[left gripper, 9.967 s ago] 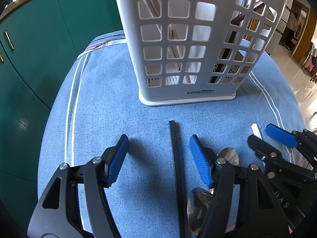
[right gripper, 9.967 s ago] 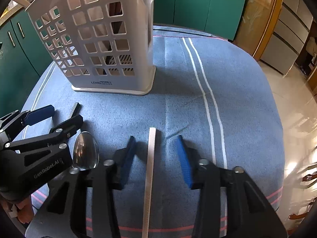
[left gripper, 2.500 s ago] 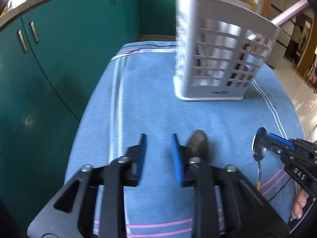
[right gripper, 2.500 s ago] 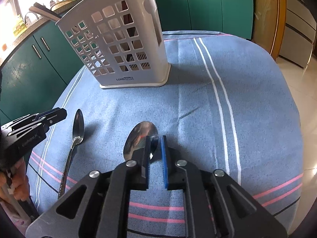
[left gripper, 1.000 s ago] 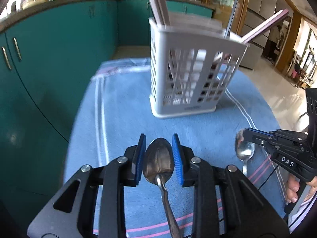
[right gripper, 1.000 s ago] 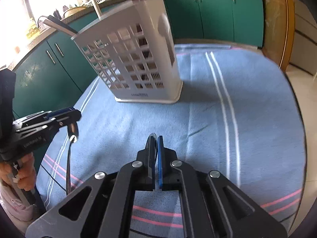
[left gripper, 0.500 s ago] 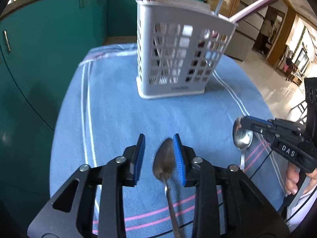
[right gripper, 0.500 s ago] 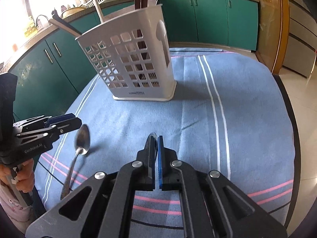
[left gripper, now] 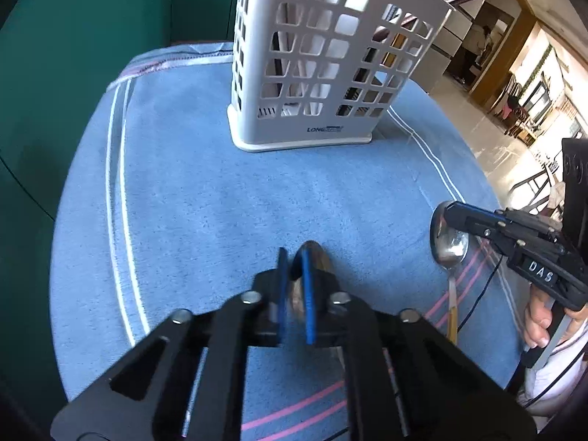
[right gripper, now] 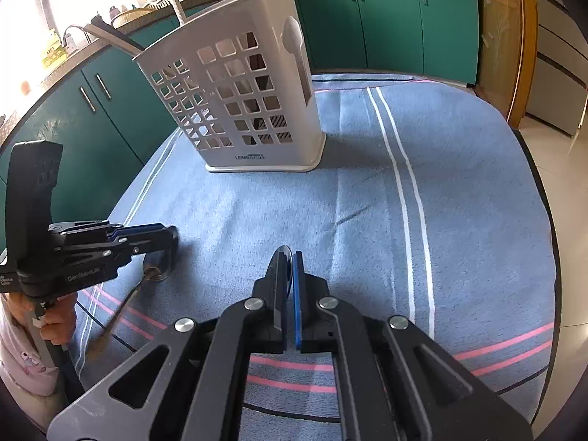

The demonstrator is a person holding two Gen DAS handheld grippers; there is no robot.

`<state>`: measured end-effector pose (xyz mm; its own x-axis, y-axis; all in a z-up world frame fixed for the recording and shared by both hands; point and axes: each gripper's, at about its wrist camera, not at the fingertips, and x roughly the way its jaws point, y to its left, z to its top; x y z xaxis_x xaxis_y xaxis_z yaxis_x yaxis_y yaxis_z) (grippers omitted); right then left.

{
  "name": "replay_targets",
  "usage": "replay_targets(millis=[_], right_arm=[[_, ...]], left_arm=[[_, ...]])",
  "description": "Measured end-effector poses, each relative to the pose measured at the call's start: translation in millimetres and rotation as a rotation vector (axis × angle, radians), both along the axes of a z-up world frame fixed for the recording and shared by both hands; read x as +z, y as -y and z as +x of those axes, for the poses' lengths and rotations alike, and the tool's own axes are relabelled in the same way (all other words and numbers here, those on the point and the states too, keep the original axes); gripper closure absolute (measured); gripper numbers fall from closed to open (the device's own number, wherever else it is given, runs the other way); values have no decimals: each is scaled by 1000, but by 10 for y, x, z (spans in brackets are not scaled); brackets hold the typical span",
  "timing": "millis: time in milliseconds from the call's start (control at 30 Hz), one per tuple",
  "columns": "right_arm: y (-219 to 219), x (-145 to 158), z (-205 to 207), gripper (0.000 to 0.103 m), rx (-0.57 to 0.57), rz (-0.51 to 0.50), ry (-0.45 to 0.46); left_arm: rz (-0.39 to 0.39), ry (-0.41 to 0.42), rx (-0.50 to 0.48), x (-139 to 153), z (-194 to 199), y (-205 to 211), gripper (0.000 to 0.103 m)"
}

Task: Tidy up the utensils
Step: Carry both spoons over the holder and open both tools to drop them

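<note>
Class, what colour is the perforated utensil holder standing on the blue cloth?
The utensil holder is white, shown best in the right wrist view.

Shiny metal spoon (left gripper: pixel 449 246), plastic caddy (left gripper: pixel 323 58) (matt)

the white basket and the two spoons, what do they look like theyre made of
White basket: looks like moulded plastic, matte, with a grid of square holes and a printed brand mark. Spoon in the right tool: polished metal, likely steel, its bowl mirroring light. Spoon in the left tool: probably metal too, but duller and blurred, so less sure.
</note>
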<state>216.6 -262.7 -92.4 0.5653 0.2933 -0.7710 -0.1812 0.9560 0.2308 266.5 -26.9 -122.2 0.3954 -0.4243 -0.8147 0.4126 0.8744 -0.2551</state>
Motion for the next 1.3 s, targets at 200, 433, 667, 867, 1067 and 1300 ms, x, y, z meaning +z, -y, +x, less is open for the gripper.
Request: replay_targets(millis=[200, 433, 667, 867, 1067, 1300], right_arm=[[0, -1, 18, 100, -2, 4, 1], [-15, -28, 19, 100, 3, 6, -7], [-29, -41, 28, 100, 4, 3, -12], [-37, 54, -19, 100, -4, 1, 23], [-82, 392, -102, 100, -44, -76, 132], [-163, 1227, -129, 100, -51, -149, 352]], left_arm=[[-38, -3, 24, 32, -10, -64, 100], [-58, -17, 13, -1, -5, -96, 83], [-170, -62, -29, -57, 60, -97, 98], [-110, 18, 42, 104, -22, -82, 102], [101, 291, 206, 622, -224, 0, 102], [109, 606, 329, 1556, -411, 66, 102]])
